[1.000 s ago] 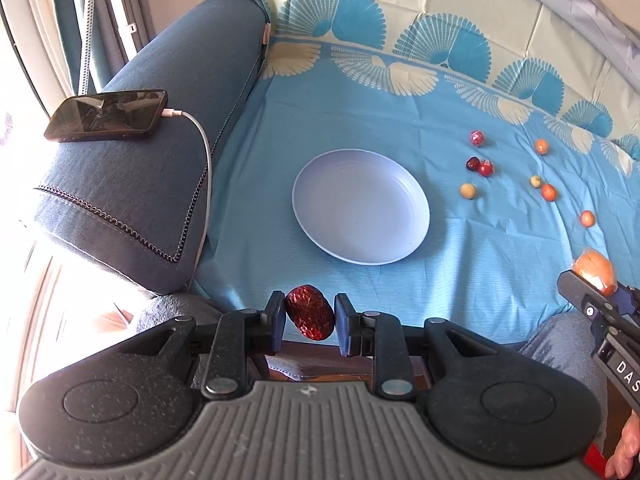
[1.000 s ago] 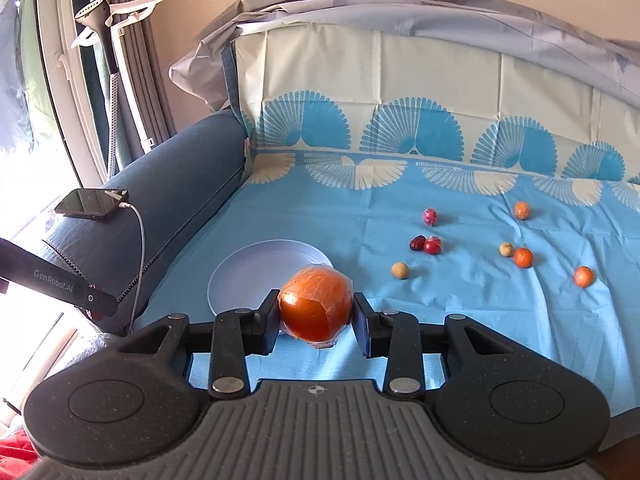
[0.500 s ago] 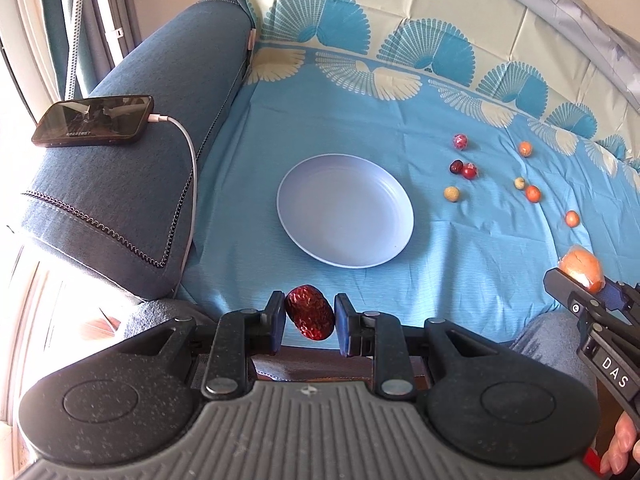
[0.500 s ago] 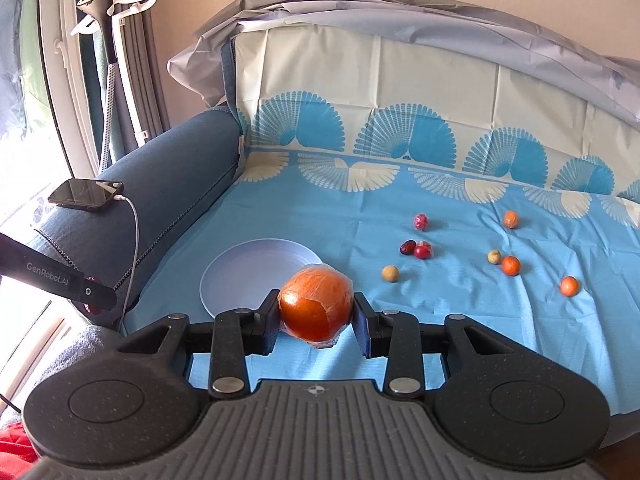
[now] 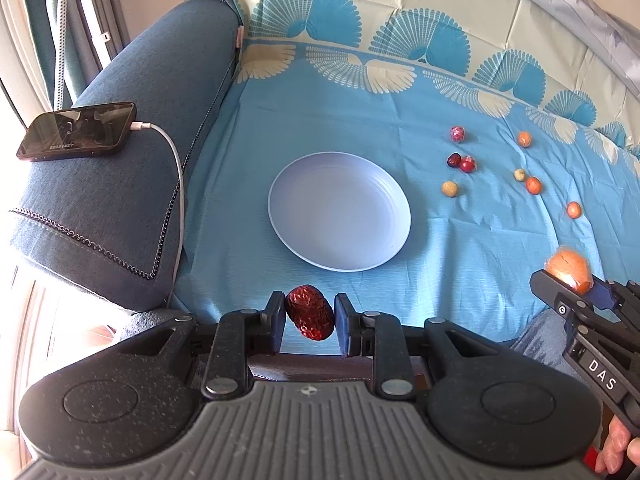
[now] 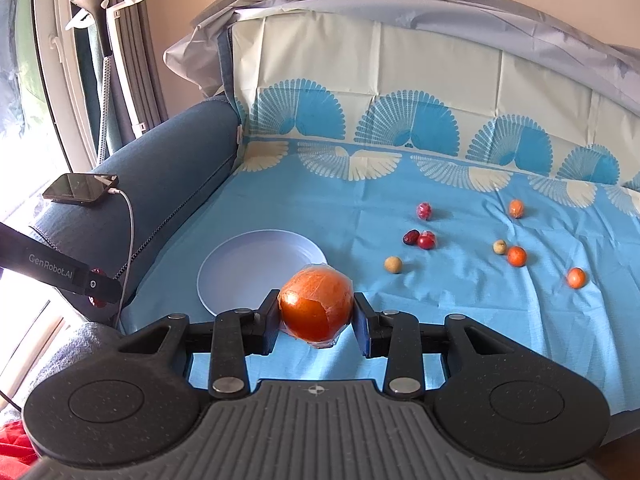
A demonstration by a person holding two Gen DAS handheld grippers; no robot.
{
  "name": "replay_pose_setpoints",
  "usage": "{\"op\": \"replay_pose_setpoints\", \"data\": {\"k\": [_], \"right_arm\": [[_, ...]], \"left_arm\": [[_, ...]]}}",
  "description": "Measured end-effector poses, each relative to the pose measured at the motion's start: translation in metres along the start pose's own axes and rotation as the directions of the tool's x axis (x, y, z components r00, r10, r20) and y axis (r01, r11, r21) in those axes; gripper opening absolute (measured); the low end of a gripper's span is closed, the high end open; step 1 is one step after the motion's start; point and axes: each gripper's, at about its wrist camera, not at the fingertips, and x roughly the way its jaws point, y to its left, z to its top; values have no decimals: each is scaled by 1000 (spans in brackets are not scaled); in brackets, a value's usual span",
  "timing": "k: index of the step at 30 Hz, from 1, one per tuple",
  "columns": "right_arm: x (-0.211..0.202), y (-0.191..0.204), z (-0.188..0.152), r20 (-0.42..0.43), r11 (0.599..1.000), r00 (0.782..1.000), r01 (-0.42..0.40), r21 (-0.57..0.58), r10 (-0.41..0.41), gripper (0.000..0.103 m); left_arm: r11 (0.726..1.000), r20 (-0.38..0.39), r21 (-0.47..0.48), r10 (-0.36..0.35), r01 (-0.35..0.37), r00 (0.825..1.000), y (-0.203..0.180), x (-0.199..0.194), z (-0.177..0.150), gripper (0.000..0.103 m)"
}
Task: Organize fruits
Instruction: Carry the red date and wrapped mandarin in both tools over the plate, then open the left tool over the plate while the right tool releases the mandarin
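Note:
My left gripper (image 5: pixel 309 319) is shut on a wrinkled dark red date (image 5: pixel 311 312), held over the near edge of the sofa seat just short of the pale blue plate (image 5: pixel 340 256). The plate holds nothing. My right gripper (image 6: pixel 316 315) is shut on an orange wrapped in clear film (image 6: pixel 316 305), right of the plate (image 6: pixel 224 276) and in front of it. In the left wrist view that gripper and the wrapped orange (image 5: pixel 568 265) show at the right edge. Several small fruits, red (image 5: pixel 457 133), tan (image 5: pixel 449 189) and orange (image 5: pixel 533 185), lie scattered on the blue cloth to the plate's right.
A phone (image 5: pixel 76 131) on a white charging cable (image 5: pixel 176 168) rests on the blue sofa armrest (image 5: pixel 132 152) at left. The patterned cloth (image 6: pixel 400 208) runs up the sofa back. A garment steamer (image 6: pixel 104 20) stands by the curtain behind the armrest. A person's fingers (image 5: pixel 624 446) show at lower right.
Both views have drifted slightly, so the plate and fruits sit a little differently in frame. Each gripper keeps the same hold on its fruit.

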Motion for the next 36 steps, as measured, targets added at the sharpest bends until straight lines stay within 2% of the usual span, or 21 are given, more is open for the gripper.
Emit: {"op": "replay_pose_setpoints", "data": {"k": [12, 22, 29, 32, 36], "right_arm": [[45, 6, 4, -46, 999, 998, -40, 4, 41, 39], [112, 18, 11, -93, 997, 994, -57, -53, 52, 39], [170, 27, 8, -182, 990, 982, -80, -112, 59, 39], [190, 30, 5, -216, 987, 974, -92, -130, 62, 39], [210, 32, 1, -247, 985, 967, -97, -143, 60, 39]], "left_arm": [[999, -24, 38, -1, 1, 1000, -7, 29, 25, 28], [997, -34, 73, 16, -13, 999, -6, 93, 65, 28], [997, -158, 73, 21, -10, 987, -2, 169, 78, 28], [997, -199, 81, 19, -3, 980, -1, 193, 79, 28], [994, -232, 108, 51, -26, 971, -4, 216, 83, 29]]}}
